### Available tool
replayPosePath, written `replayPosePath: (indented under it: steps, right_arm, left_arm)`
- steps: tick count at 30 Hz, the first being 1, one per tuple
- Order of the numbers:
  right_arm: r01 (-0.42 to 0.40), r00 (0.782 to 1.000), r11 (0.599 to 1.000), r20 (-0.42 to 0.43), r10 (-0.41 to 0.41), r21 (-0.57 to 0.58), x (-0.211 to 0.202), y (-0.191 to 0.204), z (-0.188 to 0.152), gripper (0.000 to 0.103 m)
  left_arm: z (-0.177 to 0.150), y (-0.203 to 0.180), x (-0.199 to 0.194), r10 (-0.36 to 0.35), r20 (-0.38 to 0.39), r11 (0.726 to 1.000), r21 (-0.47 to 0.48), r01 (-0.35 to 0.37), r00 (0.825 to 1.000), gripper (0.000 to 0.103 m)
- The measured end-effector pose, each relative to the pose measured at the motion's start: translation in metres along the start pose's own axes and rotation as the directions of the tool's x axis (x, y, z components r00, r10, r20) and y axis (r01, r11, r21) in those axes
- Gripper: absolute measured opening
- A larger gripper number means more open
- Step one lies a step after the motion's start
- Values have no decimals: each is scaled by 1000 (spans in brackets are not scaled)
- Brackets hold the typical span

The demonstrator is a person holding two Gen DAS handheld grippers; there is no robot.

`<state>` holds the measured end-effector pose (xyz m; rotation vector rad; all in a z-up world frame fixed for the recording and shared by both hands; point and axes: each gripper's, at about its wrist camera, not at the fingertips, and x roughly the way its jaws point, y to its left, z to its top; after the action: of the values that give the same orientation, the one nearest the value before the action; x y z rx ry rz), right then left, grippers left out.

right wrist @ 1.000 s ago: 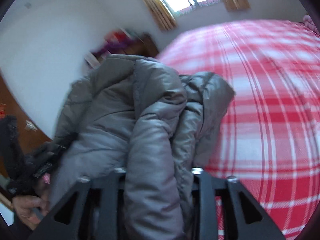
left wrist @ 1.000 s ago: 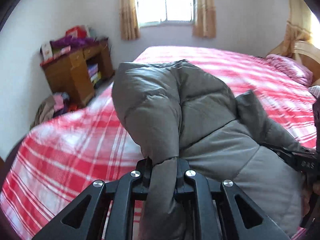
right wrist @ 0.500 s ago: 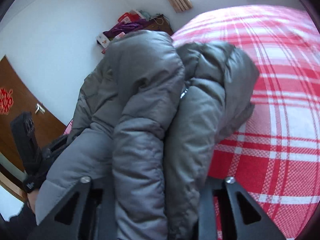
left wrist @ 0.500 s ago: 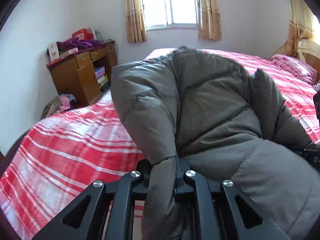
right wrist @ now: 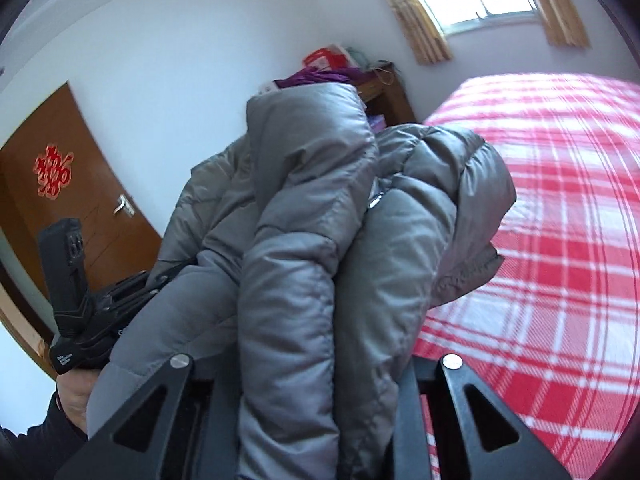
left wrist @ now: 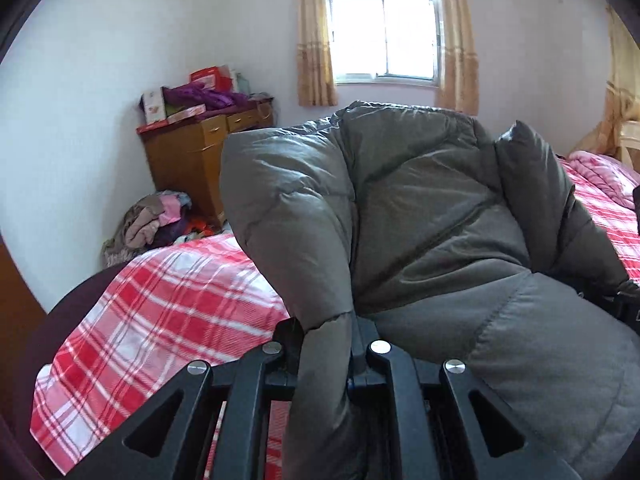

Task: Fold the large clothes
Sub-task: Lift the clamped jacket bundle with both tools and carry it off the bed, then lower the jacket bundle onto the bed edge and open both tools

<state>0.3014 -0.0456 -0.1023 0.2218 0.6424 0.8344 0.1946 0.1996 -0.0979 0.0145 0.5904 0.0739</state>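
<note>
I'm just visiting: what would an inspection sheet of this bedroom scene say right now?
Surface: bed with a red plaid cover.
Job's things: grey puffer jacket, bunched and lifted above the bed.
Clutter: clothes pile on the floor; boxes and purple fabric on the wooden dresser.
Tools: left tool clamped on a jacket fold; right tool closing on a thick bunch of jacket.
Cables: nothing seen.
Surroundings: curtained window, brown door with red decoration.
</note>
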Motion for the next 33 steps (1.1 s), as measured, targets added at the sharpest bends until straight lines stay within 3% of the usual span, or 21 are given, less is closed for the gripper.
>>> replayPosePath:
  steps: [9,16,26,33]
  right_arm:
    - [19,996,997,-84,-25,-71,50,33,0,21]
    - [32,990,997,-136,-42,-76,80,33,-5,21]
    - [32,981,998,-192,-41,-49,90,30,-20,23]
    - [48,976,998,-213,-55,-36,96,26,-27,27]
  left_arm:
    - [-27,42,28,39,-61,995,-92,-45,997,12]
    - [-38,55,38,57,-61,992,-113,-64,997,13]
    - [-50,67,50,85,-96,982,-158,-99,992,43]
    - [-54,68,58,99,-117,980,-160,-117,988,53]
